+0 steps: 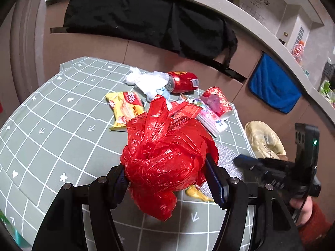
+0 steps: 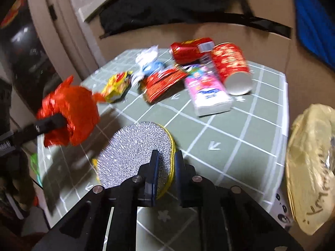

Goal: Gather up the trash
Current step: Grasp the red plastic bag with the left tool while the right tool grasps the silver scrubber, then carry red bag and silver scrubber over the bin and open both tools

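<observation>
My left gripper (image 1: 167, 173) is shut on a crumpled red plastic bag (image 1: 165, 156), held above the green gridded tablecloth (image 1: 52, 125). In the right wrist view the red bag (image 2: 69, 115) hangs at the left. My right gripper (image 2: 166, 161) is shut on the edge of a round silver scouring pad (image 2: 134, 154) with a yellow rim, low over the table. Loose trash lies at the far side: a red can (image 1: 183, 82), a red paper cup (image 1: 217, 102), a pink tissue pack (image 1: 211, 119), a yellow wafer wrapper (image 1: 125, 108), white crumpled tissue (image 1: 146, 81) and a red wrapper (image 2: 163, 81).
A yellowish plastic bag (image 2: 309, 163) bulges beside the table's right edge. Behind the table stands a brown cardboard wall (image 1: 94, 50) with black cloth (image 1: 146, 18) and a blue towel (image 1: 274, 83) draped over it. A hand in a red sleeve (image 1: 314, 221) holds the right gripper.
</observation>
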Demonstrator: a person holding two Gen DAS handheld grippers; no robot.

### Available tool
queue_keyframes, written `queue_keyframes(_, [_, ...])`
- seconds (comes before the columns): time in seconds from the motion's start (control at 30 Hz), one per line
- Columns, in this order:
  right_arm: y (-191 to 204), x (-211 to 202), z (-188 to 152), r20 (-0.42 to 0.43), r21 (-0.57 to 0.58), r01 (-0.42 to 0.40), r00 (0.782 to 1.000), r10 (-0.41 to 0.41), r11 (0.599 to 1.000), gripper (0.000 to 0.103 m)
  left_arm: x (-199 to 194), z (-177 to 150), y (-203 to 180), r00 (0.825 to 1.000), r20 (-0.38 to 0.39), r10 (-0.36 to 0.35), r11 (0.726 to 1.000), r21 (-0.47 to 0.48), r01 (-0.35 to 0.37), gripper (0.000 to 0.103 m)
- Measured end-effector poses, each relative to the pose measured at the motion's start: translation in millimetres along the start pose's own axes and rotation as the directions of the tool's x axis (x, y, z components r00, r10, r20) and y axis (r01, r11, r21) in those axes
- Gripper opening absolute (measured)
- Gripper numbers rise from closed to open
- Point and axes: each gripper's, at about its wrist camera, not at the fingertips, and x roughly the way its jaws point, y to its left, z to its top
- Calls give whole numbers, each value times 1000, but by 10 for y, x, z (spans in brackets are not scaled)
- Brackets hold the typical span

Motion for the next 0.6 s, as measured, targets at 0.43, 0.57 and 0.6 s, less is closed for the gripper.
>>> queue_keyframes(0.43, [-42,-854,116,185,-16,123,976,-118,992,10,-80,-71,-42,999,17,-28,999,-17,28,66])
queue_keyframes(0.57, [135,-839,97,184,-66,131,976,-117,989,9,-112,-100,-20,999,23,-30,999,-33,30,66])
queue_keyframes(0.6, [197,-807,61,178,-84,132,977,-115,988,9,-124,-109,-7,999,23,-30,999,-37,31,66])
